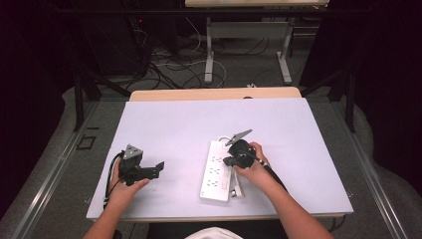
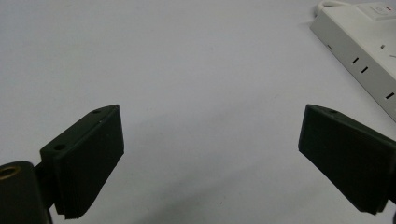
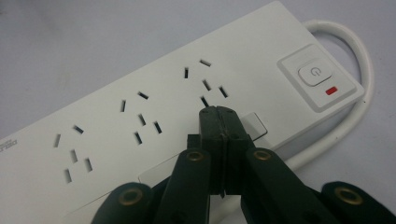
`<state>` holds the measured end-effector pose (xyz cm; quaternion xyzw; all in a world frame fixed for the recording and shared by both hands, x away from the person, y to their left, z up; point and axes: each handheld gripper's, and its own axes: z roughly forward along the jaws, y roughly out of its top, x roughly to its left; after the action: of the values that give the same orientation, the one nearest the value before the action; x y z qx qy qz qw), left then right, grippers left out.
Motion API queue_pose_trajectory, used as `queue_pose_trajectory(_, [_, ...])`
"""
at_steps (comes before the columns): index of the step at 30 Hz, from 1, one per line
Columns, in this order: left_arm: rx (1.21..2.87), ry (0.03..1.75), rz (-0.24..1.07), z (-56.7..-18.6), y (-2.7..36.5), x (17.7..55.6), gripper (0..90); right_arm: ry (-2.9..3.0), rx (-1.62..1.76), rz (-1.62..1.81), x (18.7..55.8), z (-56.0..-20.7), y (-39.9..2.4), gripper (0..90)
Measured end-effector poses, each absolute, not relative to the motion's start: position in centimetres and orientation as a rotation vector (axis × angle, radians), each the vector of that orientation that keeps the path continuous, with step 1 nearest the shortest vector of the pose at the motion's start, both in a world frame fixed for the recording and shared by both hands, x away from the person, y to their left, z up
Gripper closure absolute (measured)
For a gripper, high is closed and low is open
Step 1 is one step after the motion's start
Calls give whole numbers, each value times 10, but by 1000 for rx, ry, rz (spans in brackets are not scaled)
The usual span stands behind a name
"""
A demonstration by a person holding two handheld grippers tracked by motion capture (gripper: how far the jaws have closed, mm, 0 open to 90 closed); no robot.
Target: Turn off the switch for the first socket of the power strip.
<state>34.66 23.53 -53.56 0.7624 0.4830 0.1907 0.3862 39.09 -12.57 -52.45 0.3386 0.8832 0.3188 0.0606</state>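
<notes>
On the white tabletop [image 1: 179, 129] a white power strip [image 1: 215, 170] lies right of centre. The right claw [image 3: 219, 122] is clenched over its near-right edge; its own view reveals the power button [image 3: 315, 73] and red indicator [image 3: 332, 90]. The left claw [image 2: 210, 158] stands released, well left of the strip.

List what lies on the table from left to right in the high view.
Left hand-held gripper → white power strip → right hand-held gripper, over the strip's right edge.
</notes>
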Motion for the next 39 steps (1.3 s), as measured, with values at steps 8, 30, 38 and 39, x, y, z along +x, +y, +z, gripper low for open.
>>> queue_pose_trajectory(8, [1935, 1230, 494, -537, 234, 347, 68, 2671, 1025, 970, 391, -524, -127, 900])
queue_pose_trajectory(30, [1934, 1220, 486, -537, 231, 349, 69, 2631, 1045, 1004, 389, -527, -126, 900])
queue_pose_trajectory(38, [1938, 1227, 473, -536, 232, 349, 69, 2629, 1051, 1005, 390, -524, -128, 900])
queue_pose_trajectory(39, [1927, 1227, 485, -537, 231, 349, 69, 2625, 1044, 1014, 390, -524, -129, 900])
